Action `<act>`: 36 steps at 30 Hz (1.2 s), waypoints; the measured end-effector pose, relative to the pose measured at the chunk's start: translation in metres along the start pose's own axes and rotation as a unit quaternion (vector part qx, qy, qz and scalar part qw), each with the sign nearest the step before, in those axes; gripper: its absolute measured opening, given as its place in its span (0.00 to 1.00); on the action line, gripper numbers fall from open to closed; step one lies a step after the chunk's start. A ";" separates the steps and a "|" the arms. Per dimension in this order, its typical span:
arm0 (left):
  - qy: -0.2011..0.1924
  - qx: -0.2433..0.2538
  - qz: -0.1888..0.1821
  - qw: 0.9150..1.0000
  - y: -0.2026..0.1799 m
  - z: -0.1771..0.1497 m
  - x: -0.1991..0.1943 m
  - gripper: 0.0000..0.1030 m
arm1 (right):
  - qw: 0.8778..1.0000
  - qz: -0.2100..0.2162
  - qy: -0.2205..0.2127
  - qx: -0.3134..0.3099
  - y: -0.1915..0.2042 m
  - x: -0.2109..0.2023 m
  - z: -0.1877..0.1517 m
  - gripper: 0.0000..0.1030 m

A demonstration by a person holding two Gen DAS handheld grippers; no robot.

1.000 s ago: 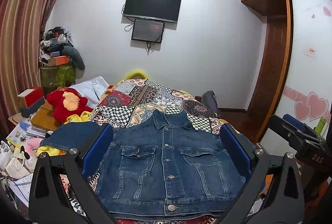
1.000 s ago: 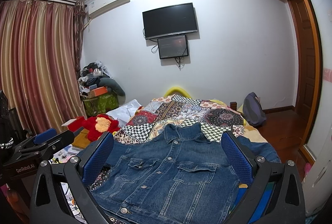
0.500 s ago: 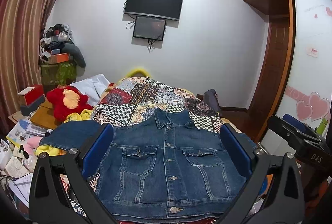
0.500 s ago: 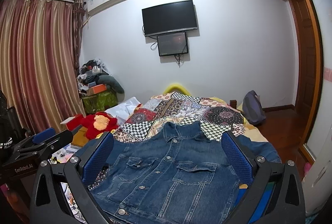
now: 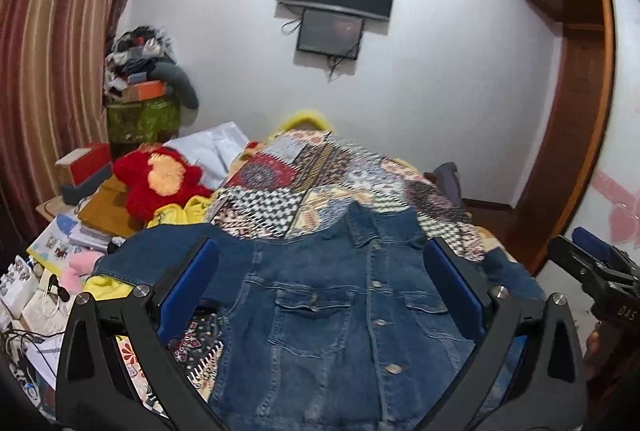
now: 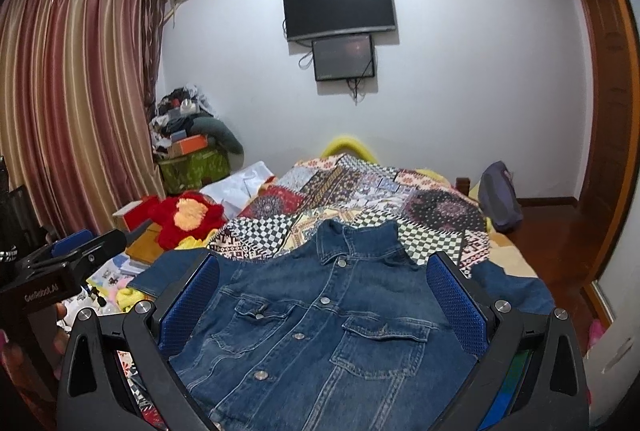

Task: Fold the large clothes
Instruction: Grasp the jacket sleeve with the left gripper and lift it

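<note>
Denim jacket [image 5: 332, 315] flat on quilt [image 5: 320, 183]; both hand-held grippers [image 5: 320, 283] [image 6: 322, 295] released, red plush [image 5: 160, 179] nearby.

Denim jacket [image 6: 320, 327] lies flat and buttoned in the lower centre of the frame, collar pointing up toward the patchwork bedspread [image 6: 372, 199]. The right gripper [image 6: 323, 295] hangs over it, jaws spread wide, blue pads either side of the chest pockets, gripping nothing. At the left edge sits the left gripper [image 6: 72, 263]. Red plush toy [image 6: 188, 217] is at mid-left, television [image 6: 339, 6] up on the wall.
</note>
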State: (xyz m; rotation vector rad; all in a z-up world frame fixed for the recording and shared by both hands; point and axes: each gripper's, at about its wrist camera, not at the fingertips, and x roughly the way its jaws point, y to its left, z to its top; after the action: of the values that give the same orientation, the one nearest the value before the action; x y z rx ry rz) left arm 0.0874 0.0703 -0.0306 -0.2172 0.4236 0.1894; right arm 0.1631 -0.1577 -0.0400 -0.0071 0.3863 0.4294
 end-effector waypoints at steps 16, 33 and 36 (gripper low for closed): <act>0.139 -0.075 0.113 0.981 0.130 -0.017 0.161 1.00 | 0.993 0.018 0.102 -0.061 0.025 0.181 0.007 1.00; 0.277 -0.323 -0.008 0.905 0.255 -0.116 0.220 0.88 | 0.943 0.073 0.310 -0.098 0.054 0.338 -0.070 1.00; 0.268 -0.348 -0.011 0.898 0.269 -0.120 0.230 0.74 | 0.939 0.084 0.317 -0.106 0.061 0.342 -0.077 1.00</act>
State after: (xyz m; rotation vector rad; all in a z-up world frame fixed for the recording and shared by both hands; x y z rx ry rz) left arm 0.1866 0.3299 -0.2801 -0.9958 0.8947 0.2536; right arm 0.3964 0.0290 -0.2323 -0.3319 0.9803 0.6340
